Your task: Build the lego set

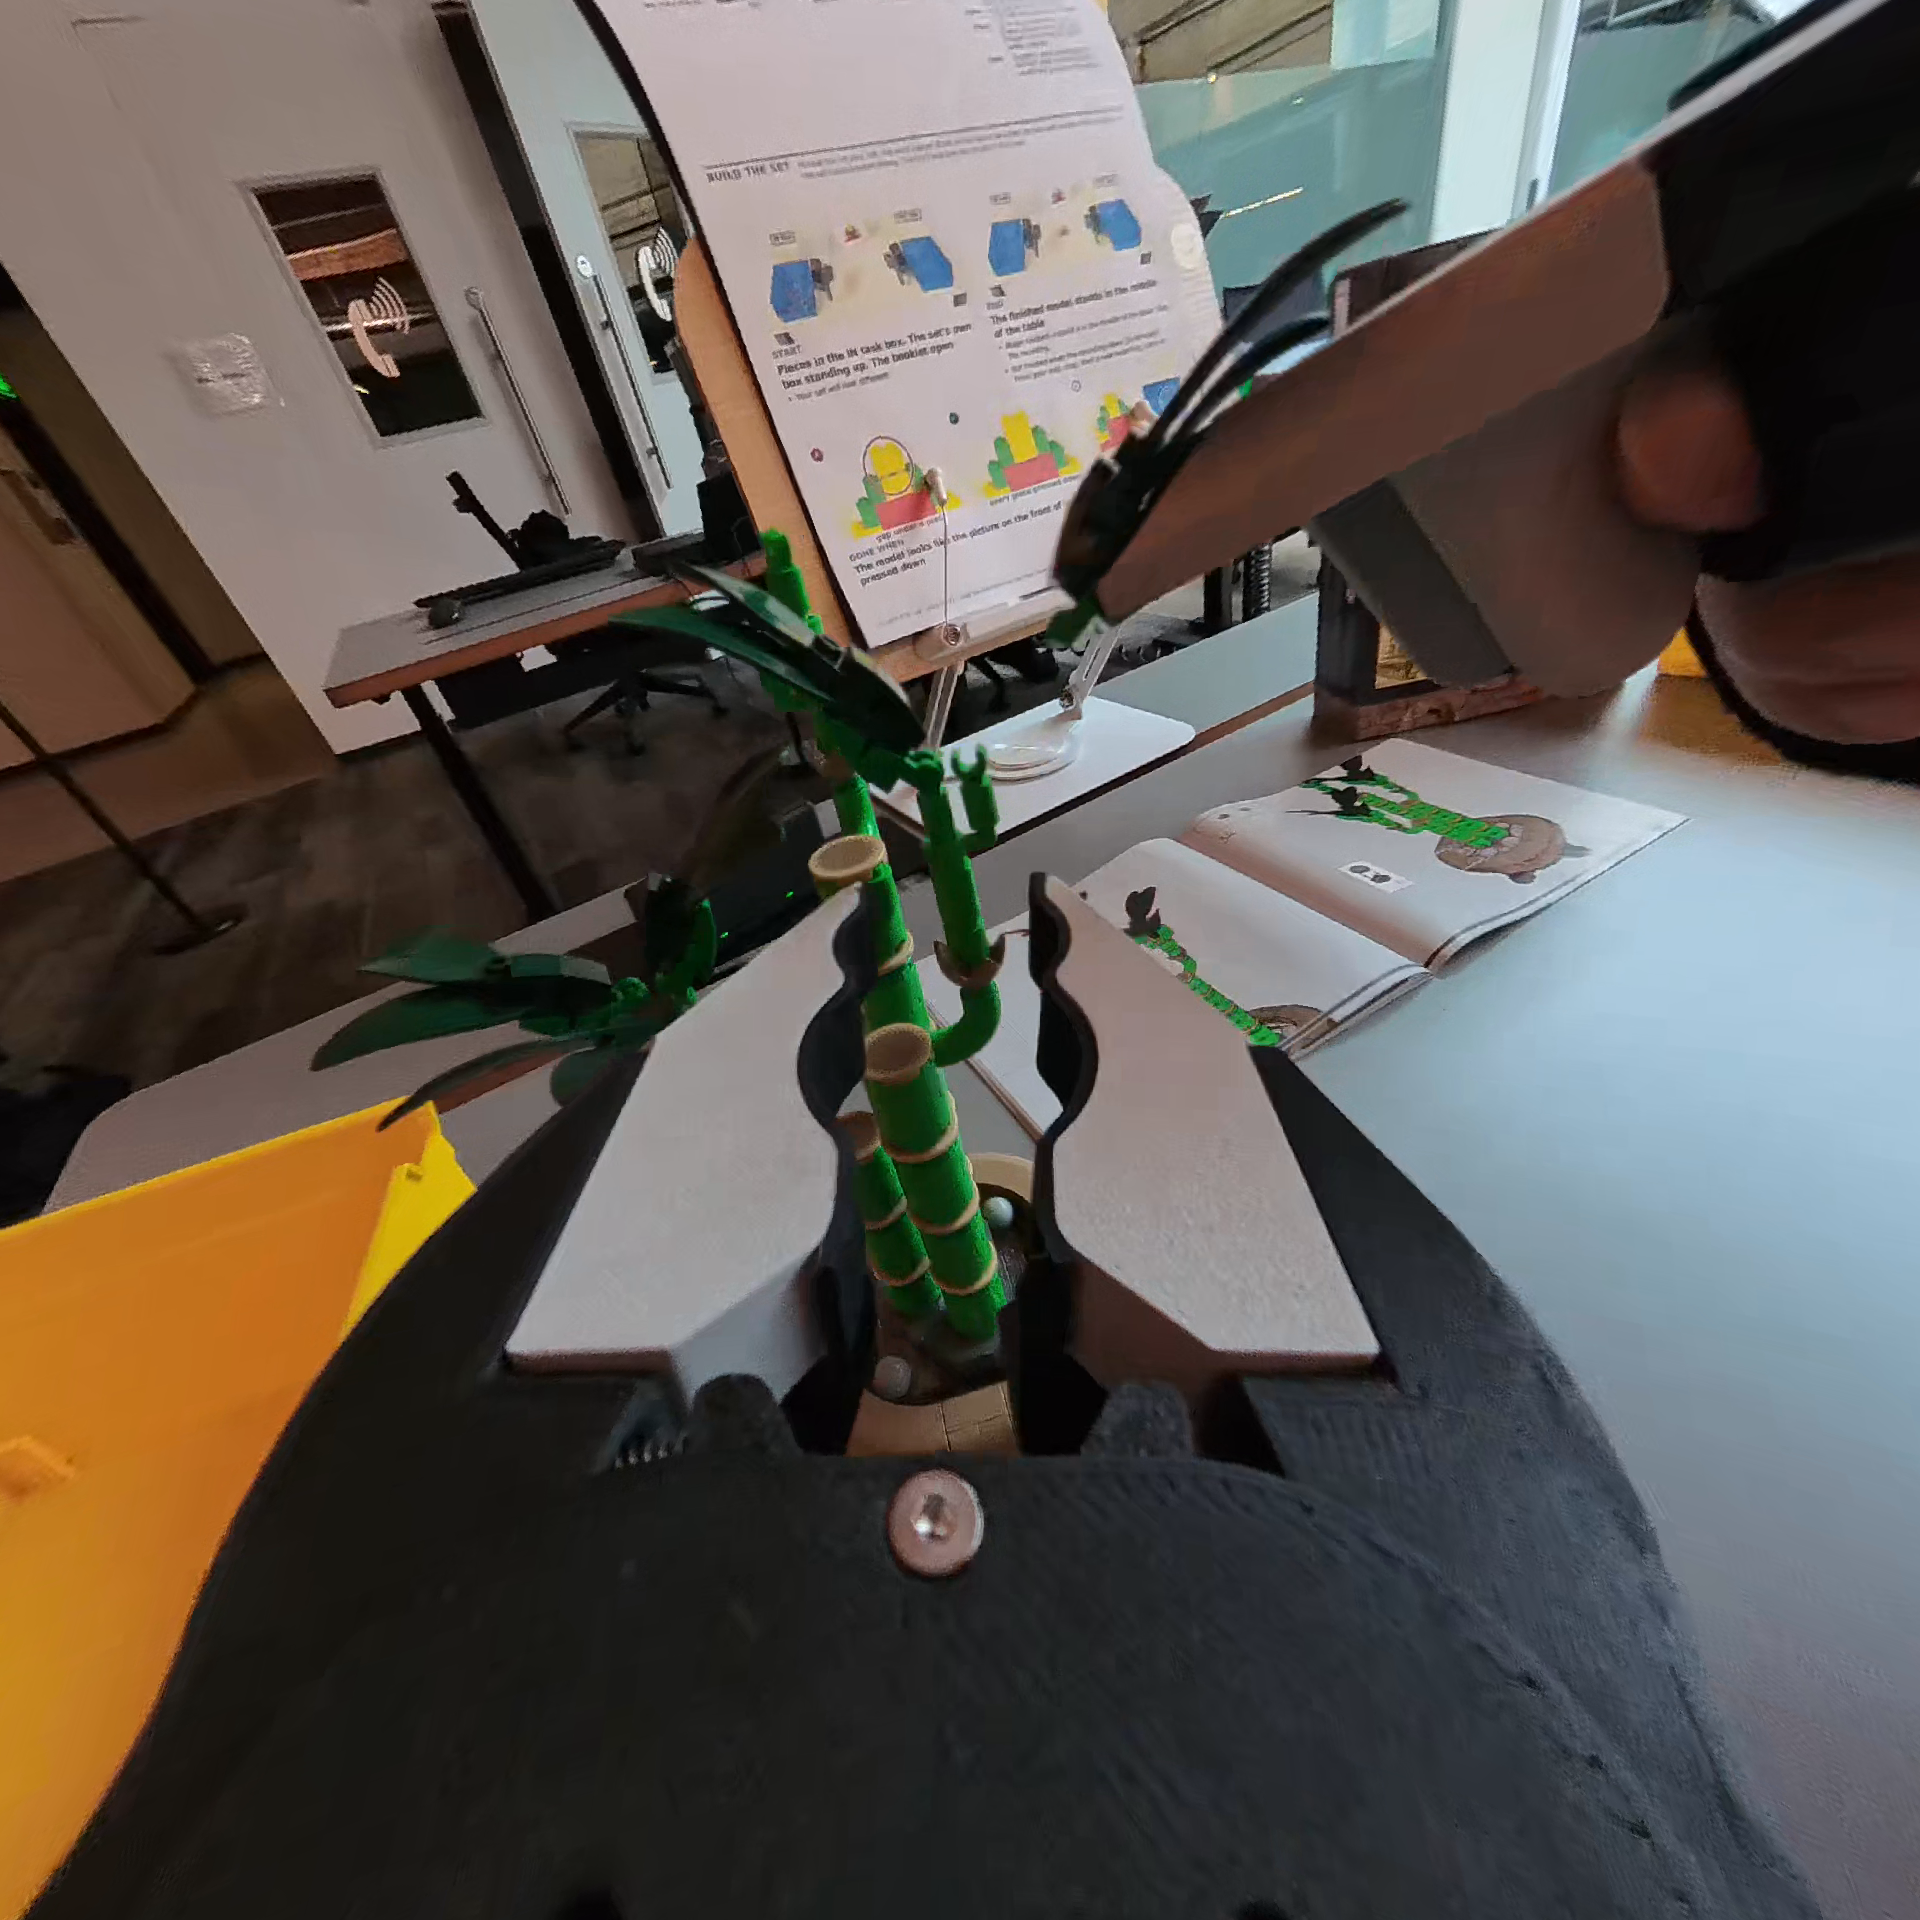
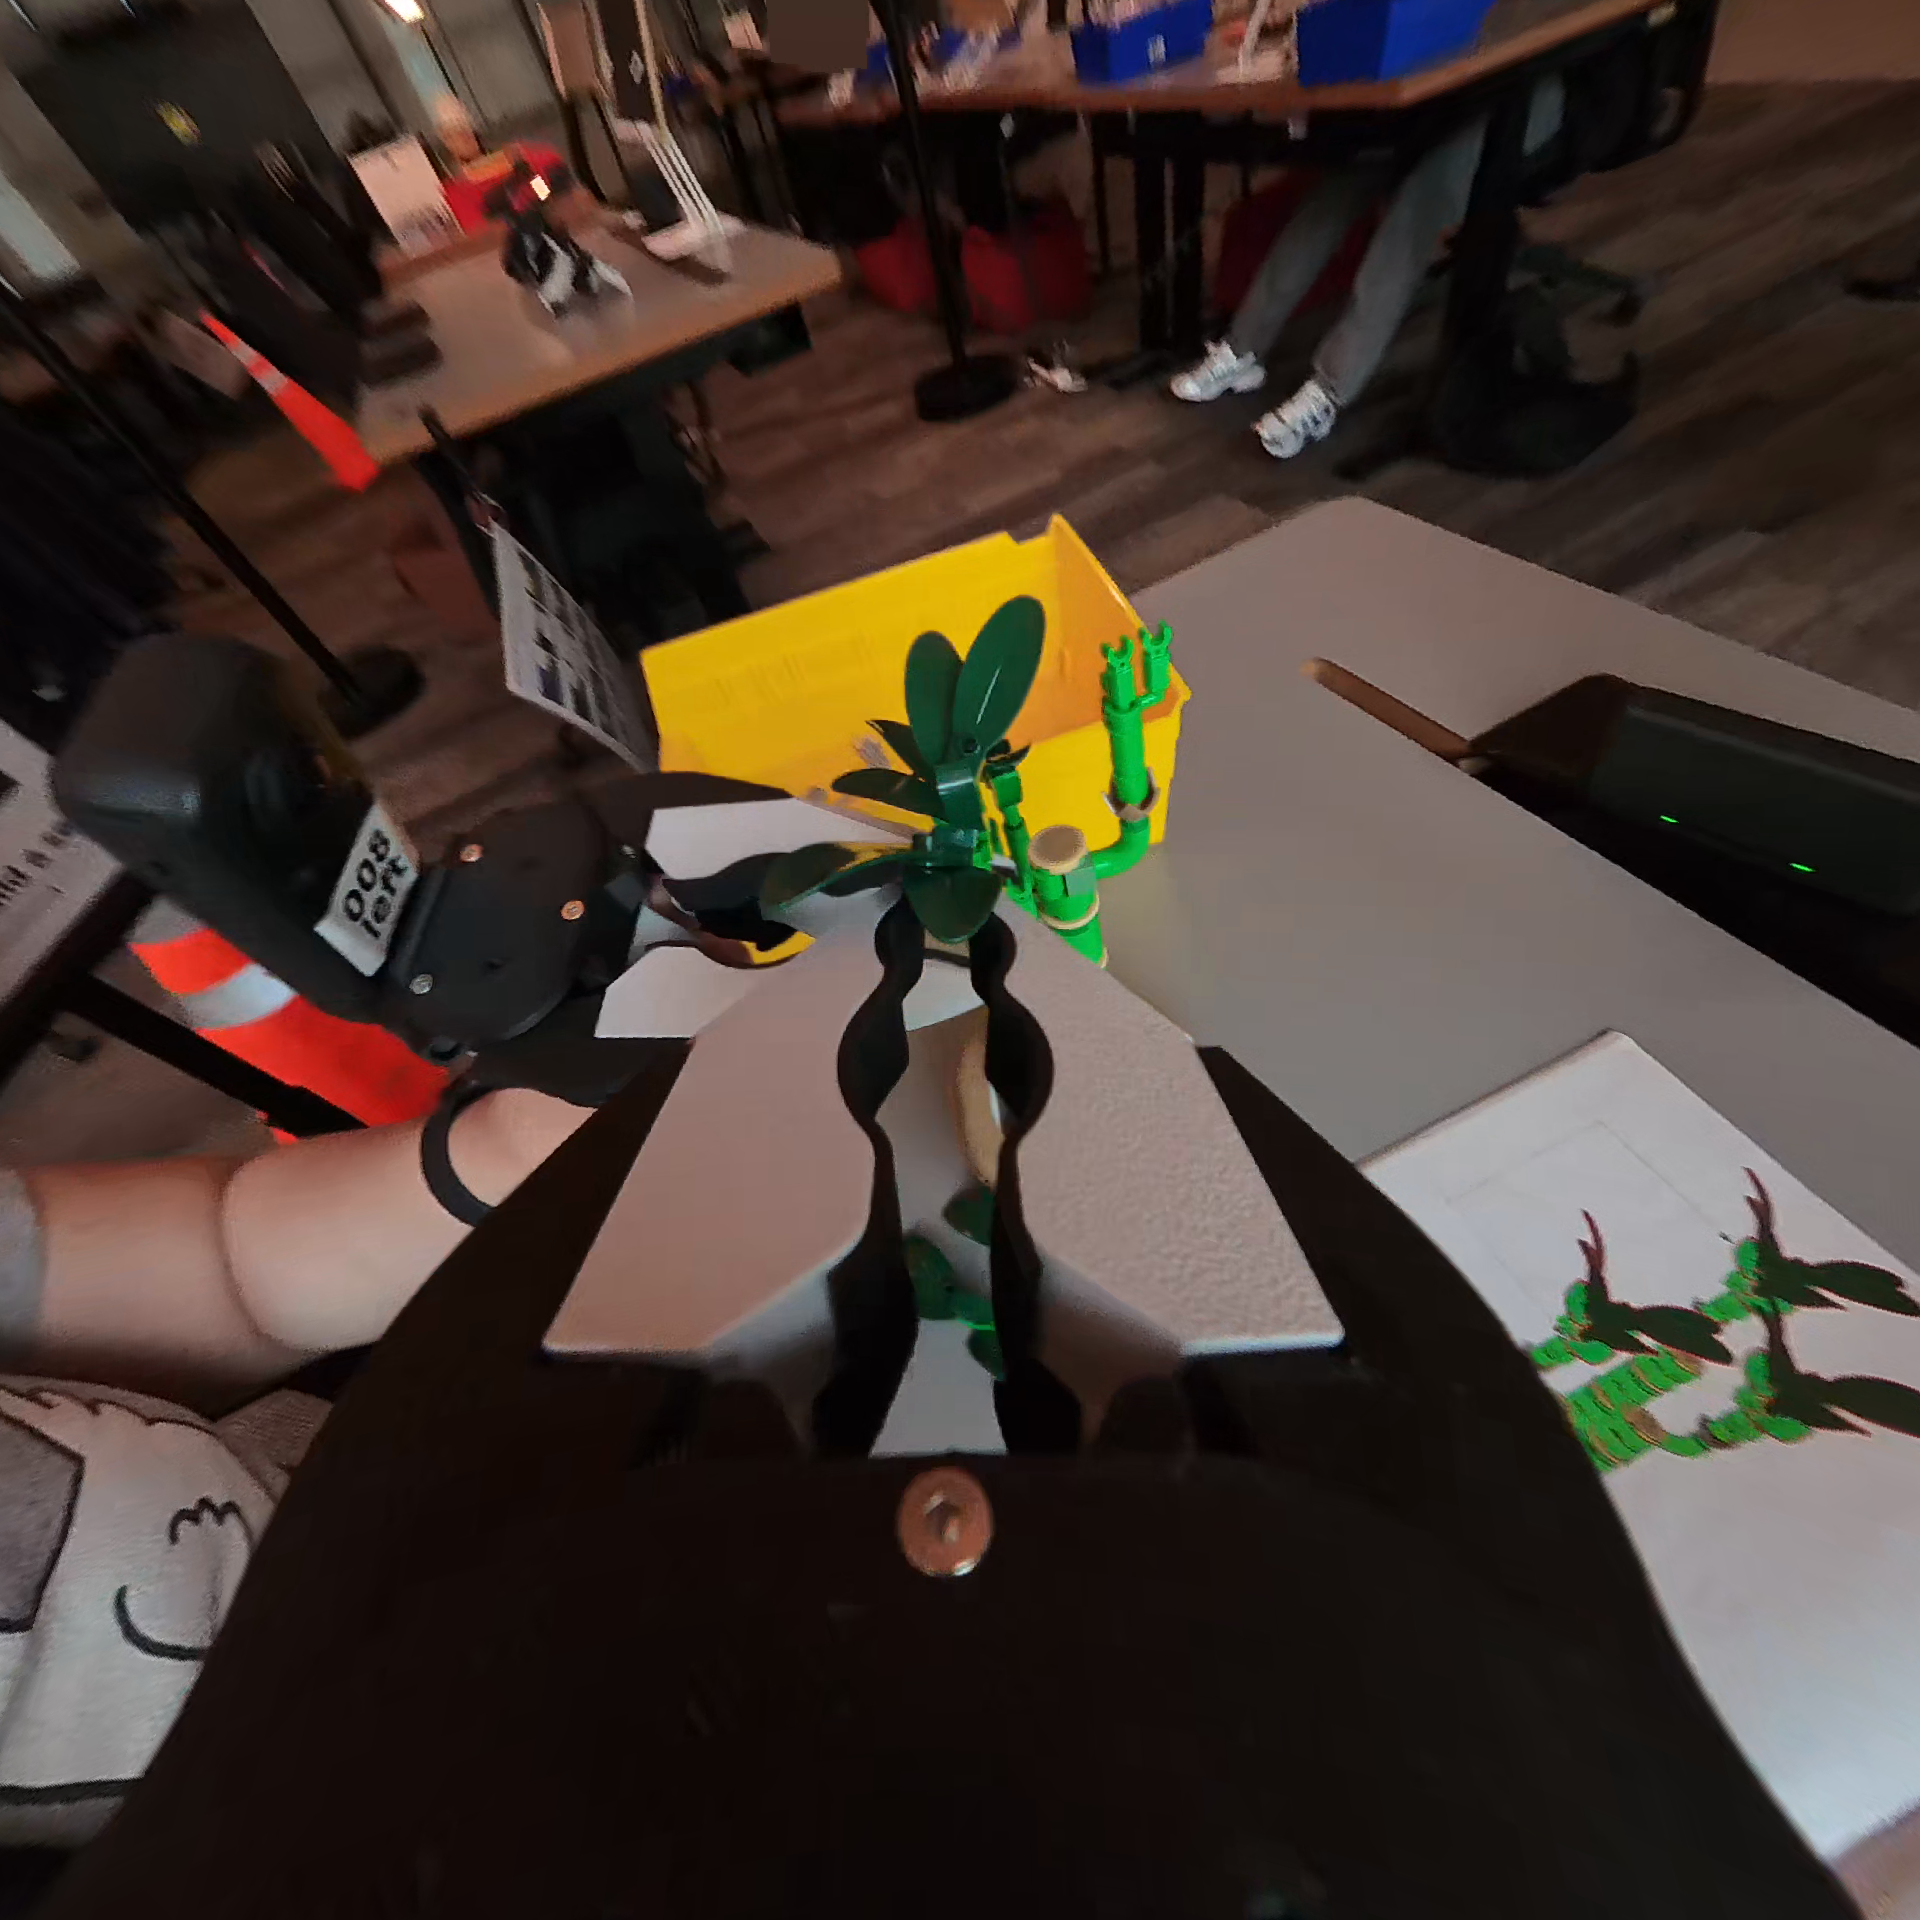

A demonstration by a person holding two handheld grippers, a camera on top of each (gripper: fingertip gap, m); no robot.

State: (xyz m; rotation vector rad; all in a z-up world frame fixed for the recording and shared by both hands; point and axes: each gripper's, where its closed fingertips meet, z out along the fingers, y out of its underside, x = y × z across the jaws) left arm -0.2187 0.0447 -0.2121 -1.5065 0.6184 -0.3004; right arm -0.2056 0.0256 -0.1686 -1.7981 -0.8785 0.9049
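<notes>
Two grippers: left (image 1: 940,997) fingers straddle the bamboo model (image 1: 914,1122) standing on the desk (image 1: 1558,1247); right (image 2: 945,935) pinches a leaf sprig (image 2: 956,769); light, brittle, so grip low stalks.

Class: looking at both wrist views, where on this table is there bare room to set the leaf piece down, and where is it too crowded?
Bare grey table lies right of the left claw, bordered by the open booklet. Another bare stretch lies between the yellow bin and the black box. Around the bamboo model it is crowded.
</notes>
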